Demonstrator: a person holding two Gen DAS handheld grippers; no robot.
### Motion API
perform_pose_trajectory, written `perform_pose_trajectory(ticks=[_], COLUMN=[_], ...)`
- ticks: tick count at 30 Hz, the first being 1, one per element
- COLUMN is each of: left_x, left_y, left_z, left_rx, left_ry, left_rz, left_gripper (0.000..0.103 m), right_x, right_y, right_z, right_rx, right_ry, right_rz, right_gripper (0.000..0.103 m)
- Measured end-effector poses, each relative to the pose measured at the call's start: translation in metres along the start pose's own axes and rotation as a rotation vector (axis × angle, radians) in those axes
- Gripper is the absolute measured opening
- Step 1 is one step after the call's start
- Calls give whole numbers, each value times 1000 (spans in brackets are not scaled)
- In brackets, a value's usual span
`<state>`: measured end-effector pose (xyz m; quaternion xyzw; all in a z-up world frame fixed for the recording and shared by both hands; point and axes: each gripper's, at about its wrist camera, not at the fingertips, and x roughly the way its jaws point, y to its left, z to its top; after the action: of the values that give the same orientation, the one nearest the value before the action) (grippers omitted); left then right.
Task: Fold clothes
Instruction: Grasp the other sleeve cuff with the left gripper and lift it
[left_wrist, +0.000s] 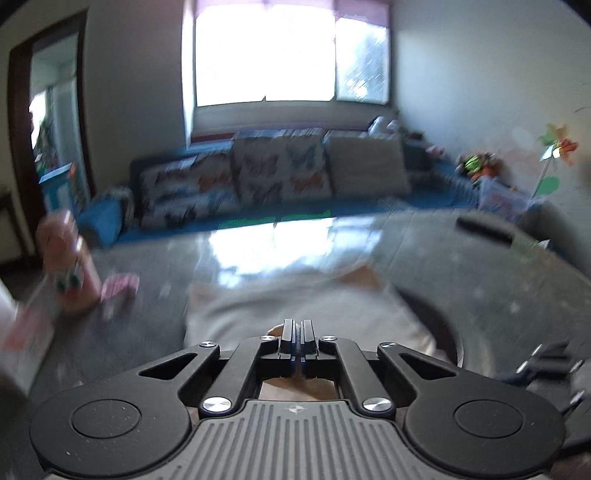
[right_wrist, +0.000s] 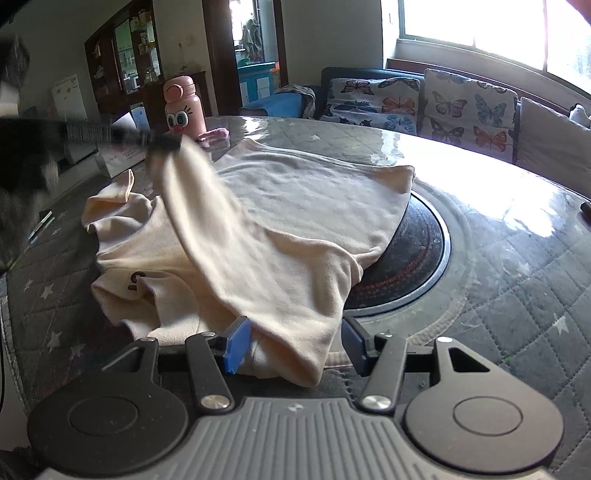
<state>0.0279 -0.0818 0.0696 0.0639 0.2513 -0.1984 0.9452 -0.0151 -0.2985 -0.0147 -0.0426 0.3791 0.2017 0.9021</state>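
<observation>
blur smears the left claw (right_wrist: 164, 142) pinching the cream garment (right_wrist: 280, 206); right claw (right_wrist: 293, 345) half-wide around its hem.

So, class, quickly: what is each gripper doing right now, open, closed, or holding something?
Left gripper: closed on a lifted part of the cream garment.
Right gripper: open, a fold of the garment lying between its blue pads, not pinched.
</observation>
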Motion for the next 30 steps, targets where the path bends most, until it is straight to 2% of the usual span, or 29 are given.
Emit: perform_pose_trajectory(ticks=[4,9,13,21,26,30], left_x=[-4,-5,4,25,24,15], left_y=[-16,-22,-8,23,39,42], left_z=[26,32,11,-61,-82,-83], left_rx=[33,56,45,-1,-38,-66], left_ry=[-54,-68,6,186,231,212], left_rz=[-36,-49,-8,61,97,91], left_gripper=[2,2,2,3,5,5], right_x=[2,3,-3,-11,-16,-6], right_y=[5,4,-7,-21,-19,-15], right_z=[1,0,-3,-2,15,30], right_rx=[-24,-32,-8,30,37,38], right_ry=[-9,-3,5,29,-8,-29], right_rz=[-18,-40,-53,-37,0,24], right_gripper=[56,56,56,56,56,56])
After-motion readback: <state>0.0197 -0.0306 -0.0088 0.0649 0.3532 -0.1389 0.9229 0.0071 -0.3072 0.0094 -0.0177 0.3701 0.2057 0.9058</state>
